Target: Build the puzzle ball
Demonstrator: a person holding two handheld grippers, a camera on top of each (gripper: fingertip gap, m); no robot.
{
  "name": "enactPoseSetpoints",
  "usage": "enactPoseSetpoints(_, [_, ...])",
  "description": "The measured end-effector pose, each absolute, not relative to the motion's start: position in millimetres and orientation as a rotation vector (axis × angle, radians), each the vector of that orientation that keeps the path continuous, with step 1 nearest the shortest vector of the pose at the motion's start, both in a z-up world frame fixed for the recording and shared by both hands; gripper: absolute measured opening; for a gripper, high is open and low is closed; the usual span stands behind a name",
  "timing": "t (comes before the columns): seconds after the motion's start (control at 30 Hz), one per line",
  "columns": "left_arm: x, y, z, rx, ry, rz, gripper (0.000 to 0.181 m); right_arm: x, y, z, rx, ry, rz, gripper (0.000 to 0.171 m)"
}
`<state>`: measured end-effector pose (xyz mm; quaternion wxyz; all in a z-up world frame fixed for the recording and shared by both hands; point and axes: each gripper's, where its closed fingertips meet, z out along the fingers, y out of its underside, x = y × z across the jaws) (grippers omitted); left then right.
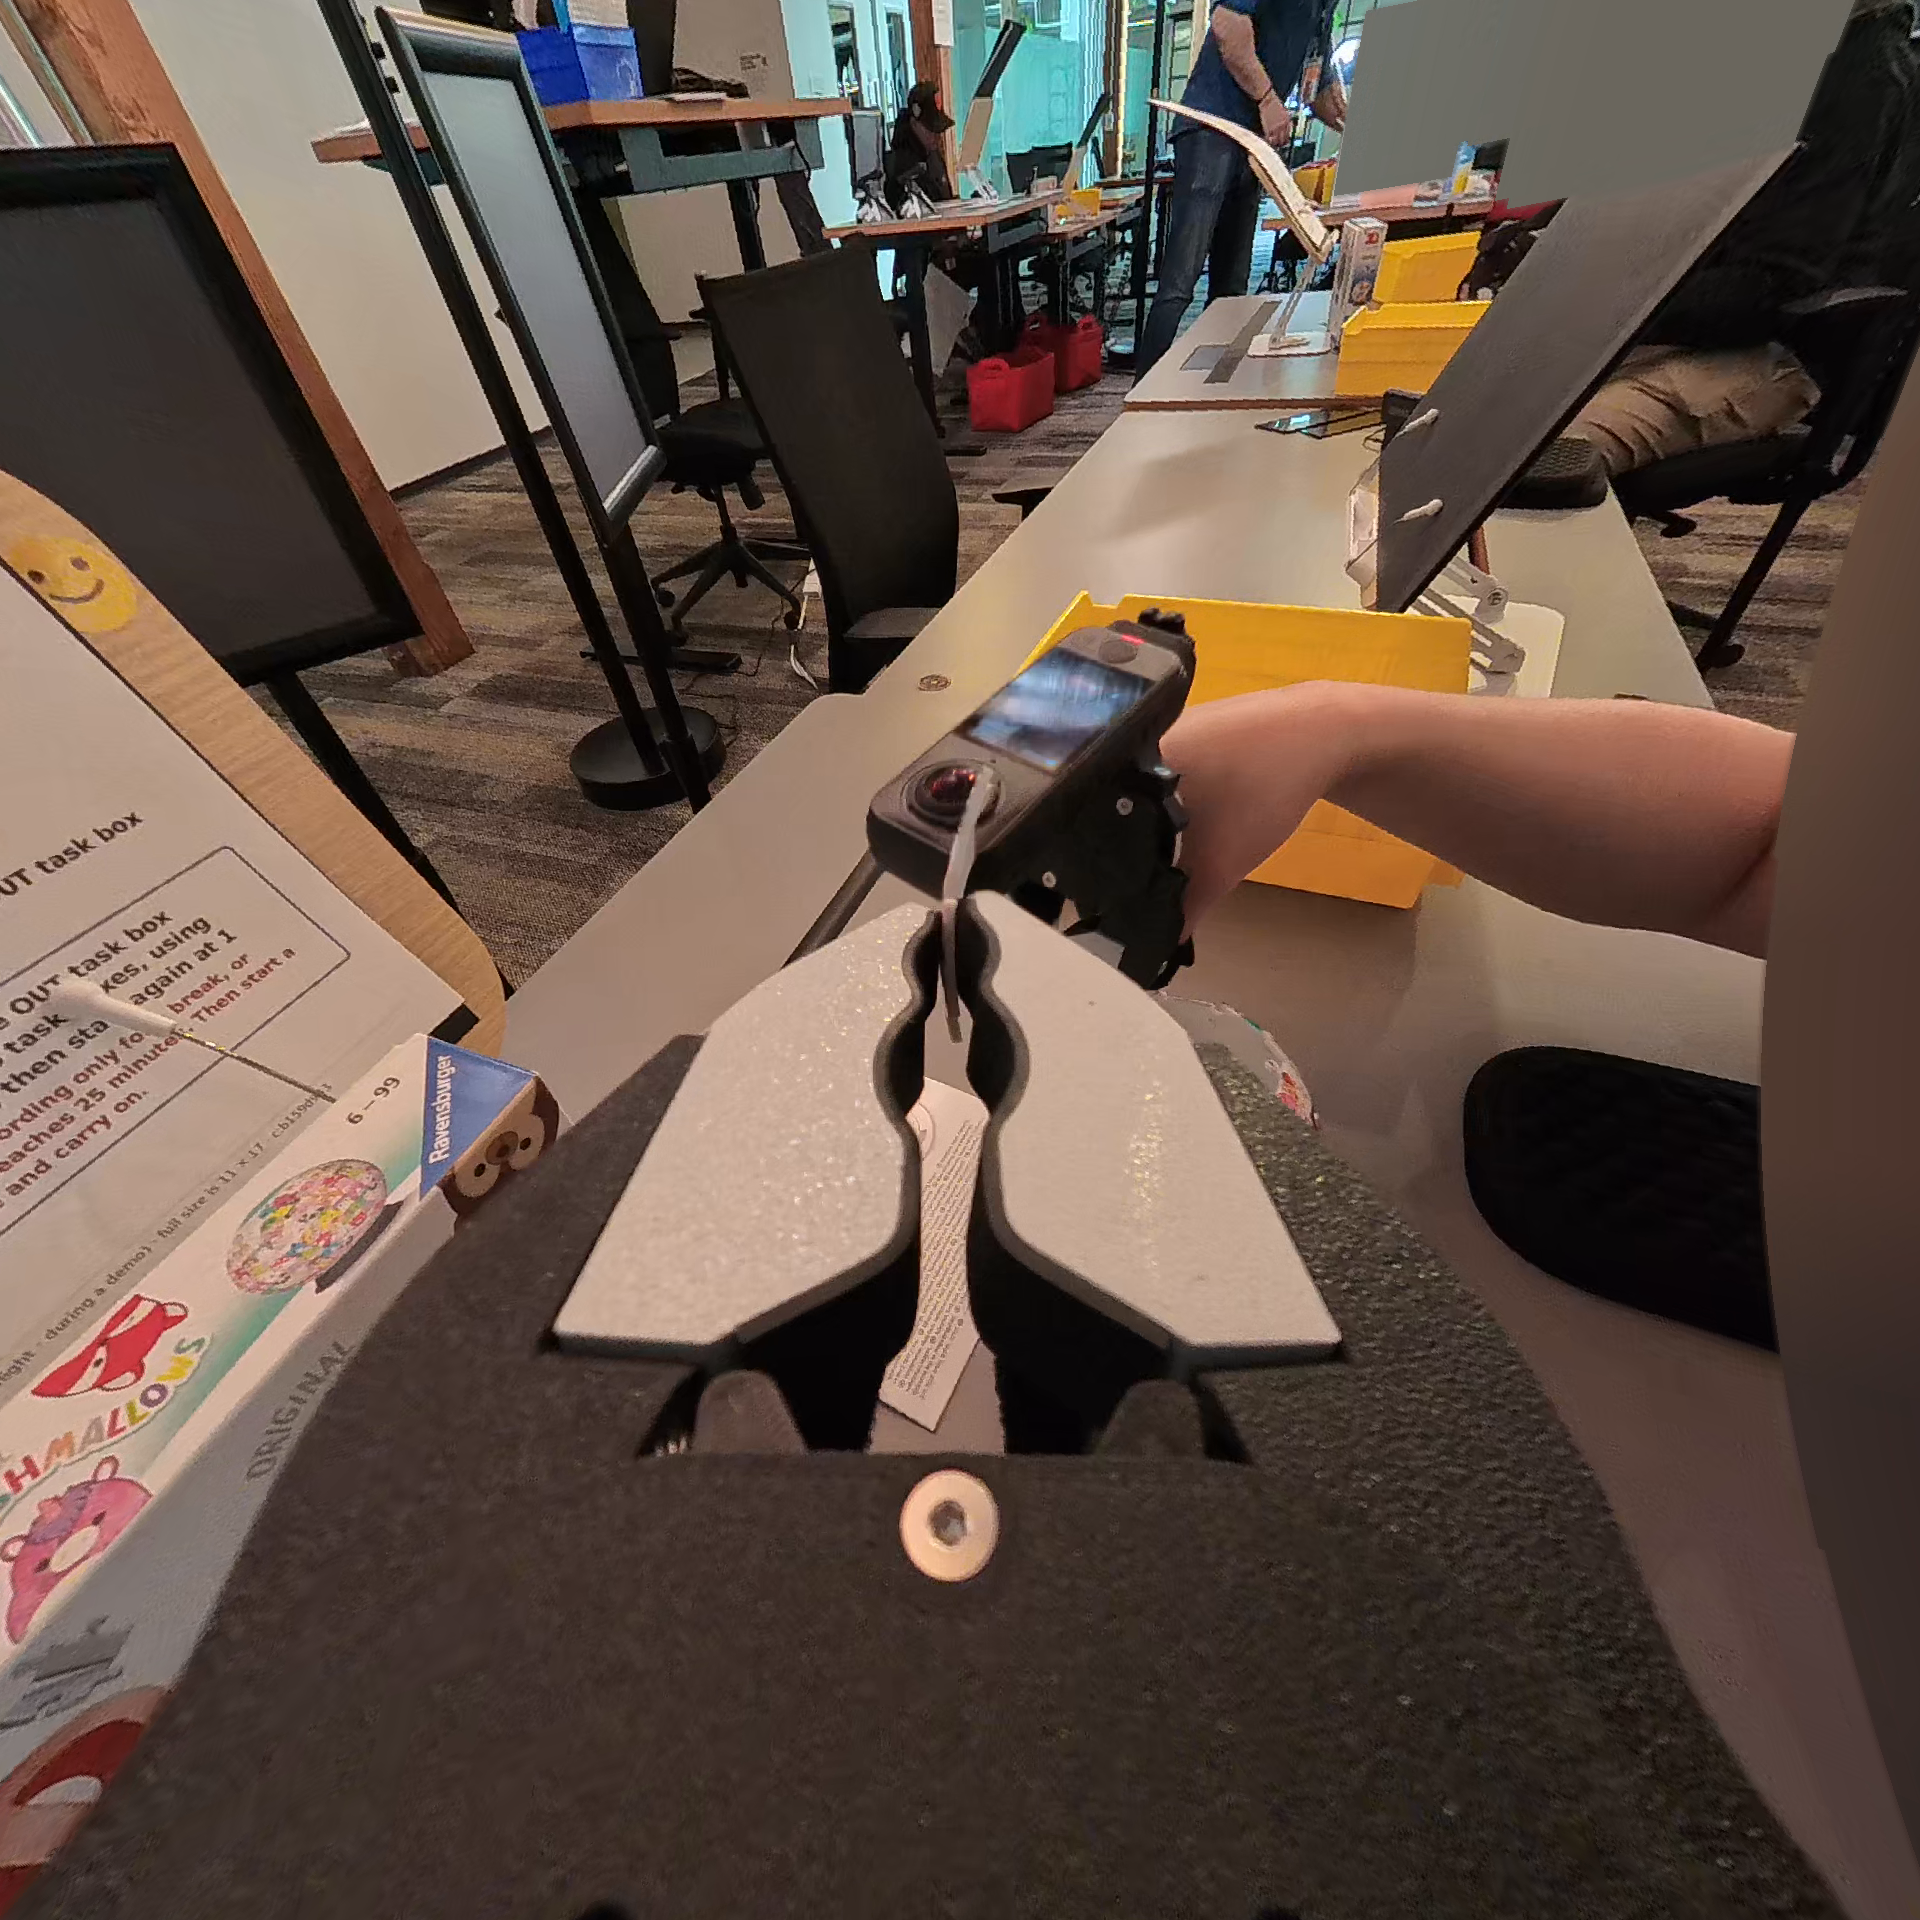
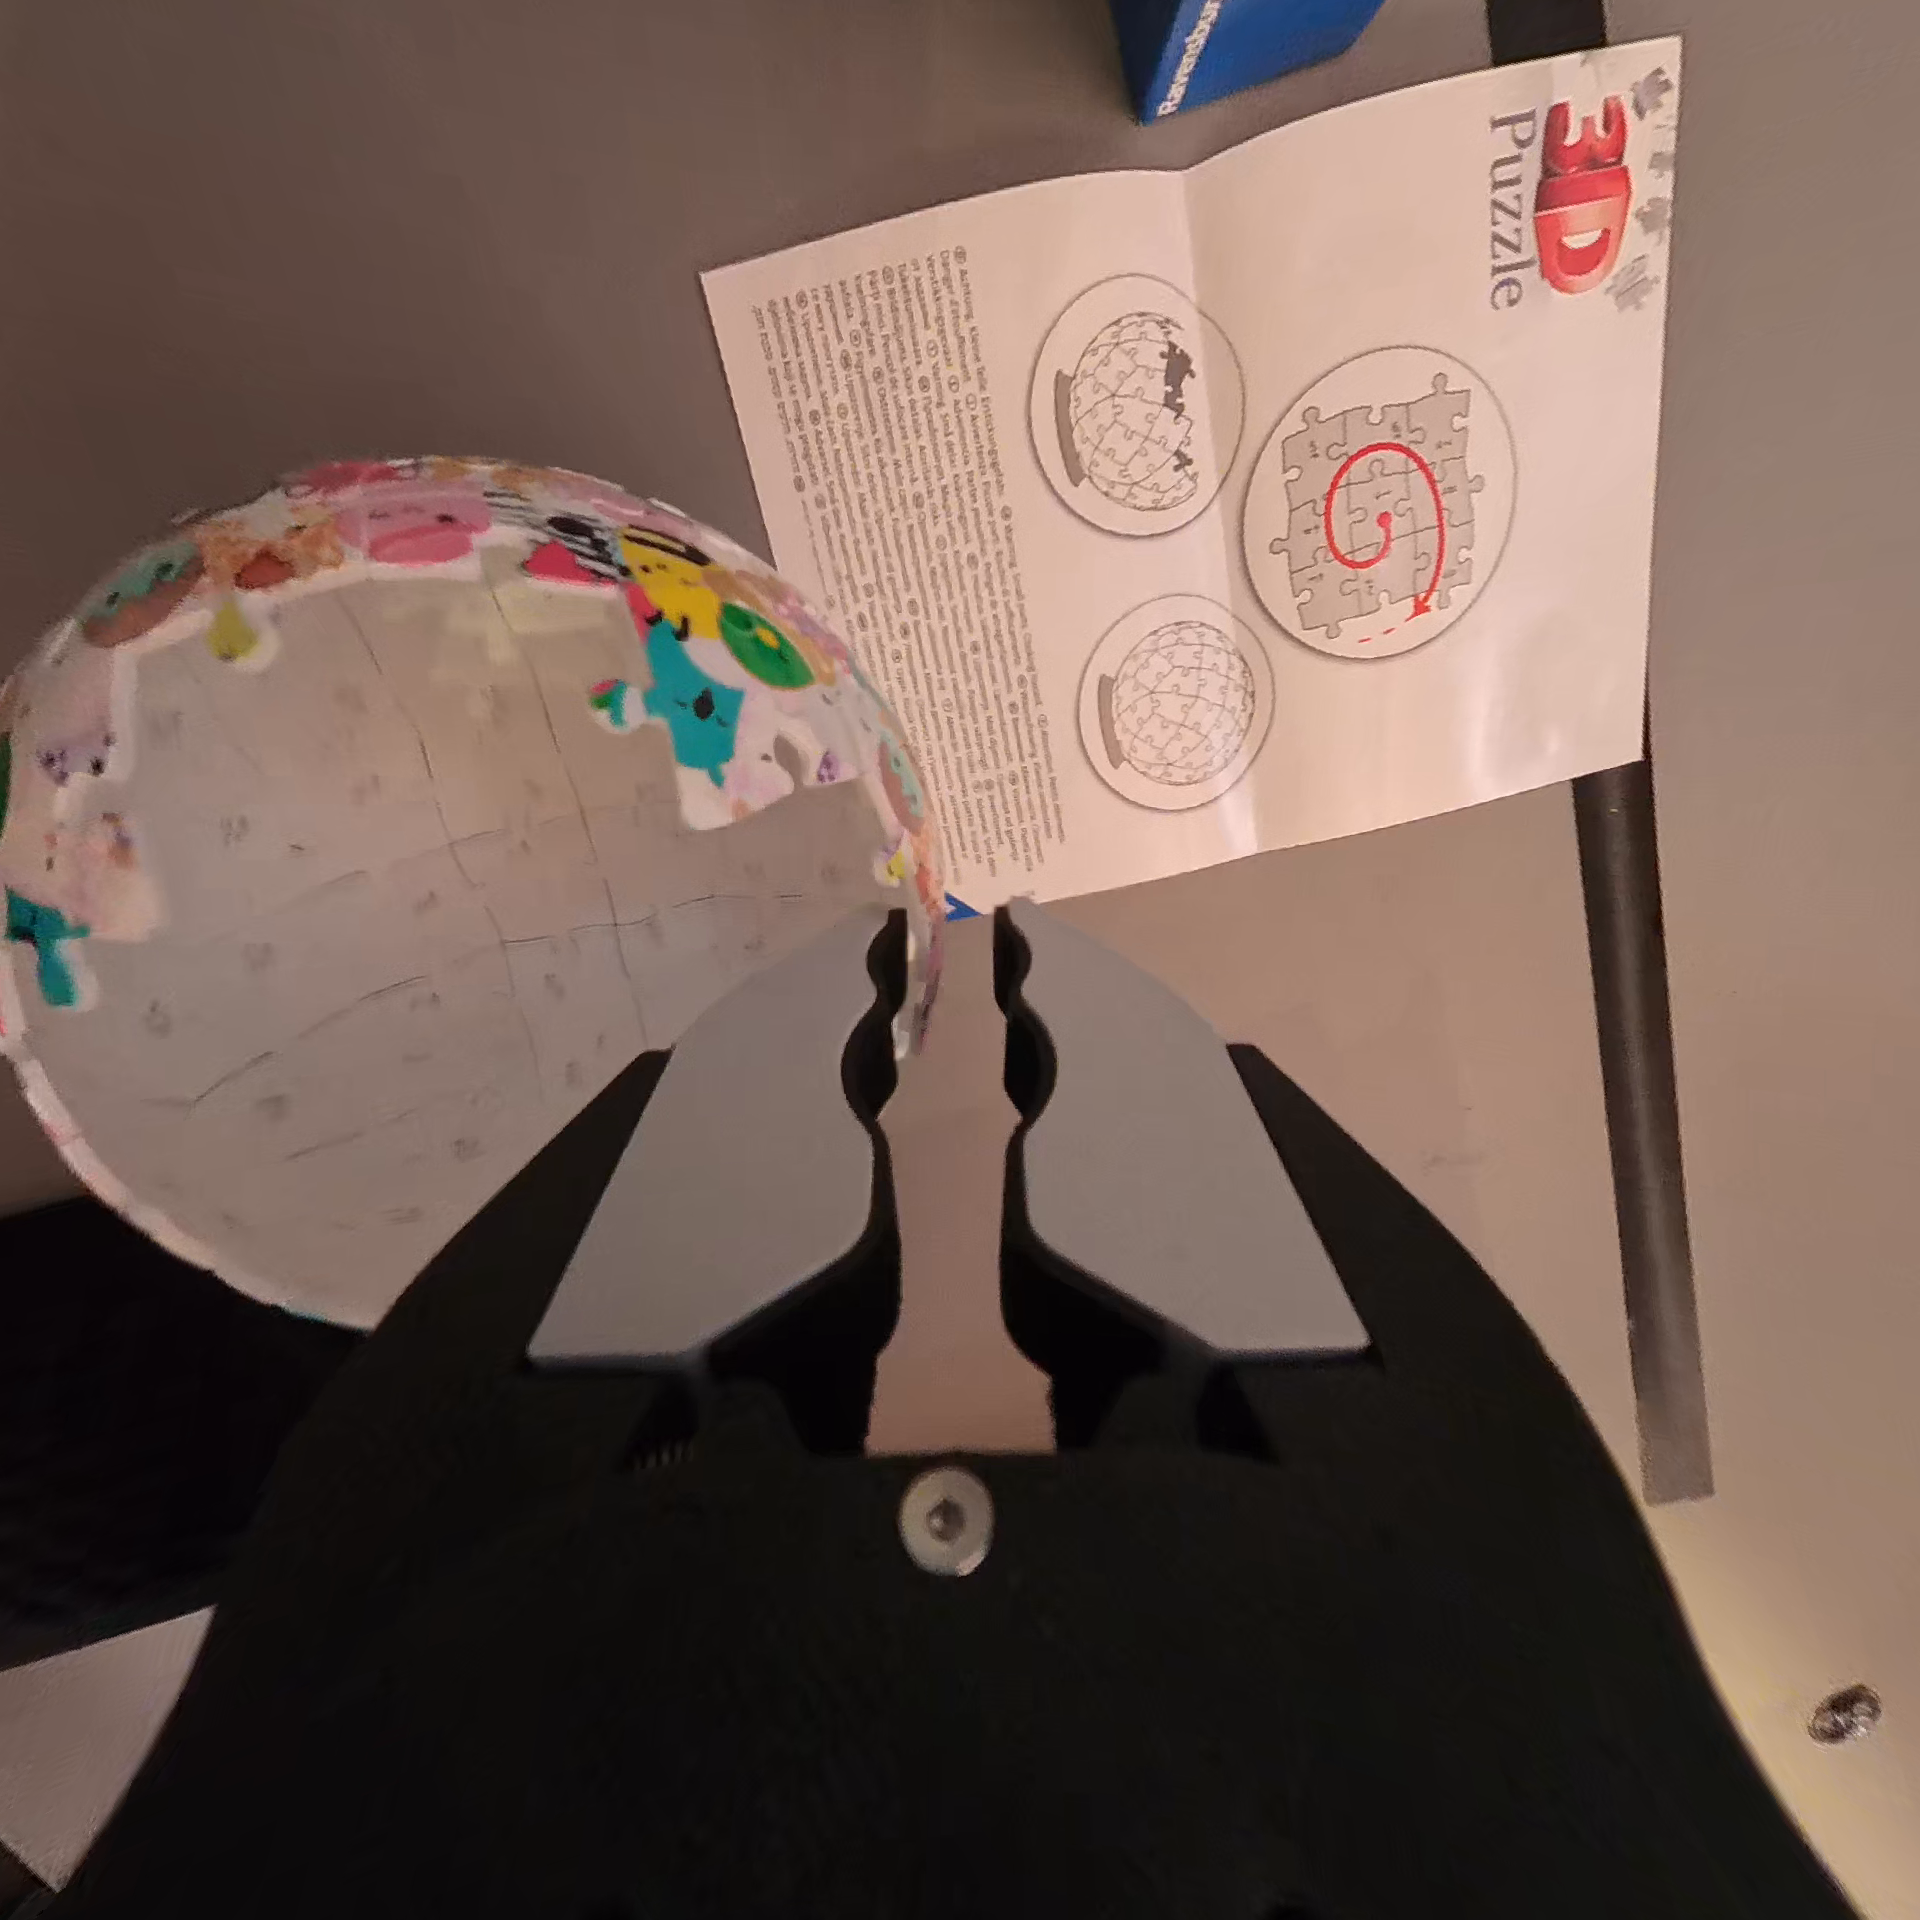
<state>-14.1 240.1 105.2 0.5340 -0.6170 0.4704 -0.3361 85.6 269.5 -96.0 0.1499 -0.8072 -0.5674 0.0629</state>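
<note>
Two grippers | our left [image 1: 956,961] pinches a thin white piece [image 1: 961,862] | our right [image 2: 948,925] fingers slightly parted around ball [image 2: 416,852] rim, grip uncertain | leaflet [image 2: 1299,499] on table [image 2: 364,260]

This is an open-plan office used as a work lab: beyond the long grey table [image 1: 1195,499] stand rows of height-adjustable desks [image 1: 707,125], black mesh office chairs [image 1: 842,457] and framed display boards [image 1: 530,270] on patterned carpet. On the table sit yellow parts bins [image 1: 1413,322]. Left of it, red baskets [image 1: 1013,384], probably storage totes, rest on the carpet.
</note>
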Motion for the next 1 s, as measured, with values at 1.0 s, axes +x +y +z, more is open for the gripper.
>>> enactPoseSetpoints(1.0, [-3,231,100,-1.470,1.185,-0.793,0.002,84,271,-97,-2.374,-1.609,0.123,0.009])
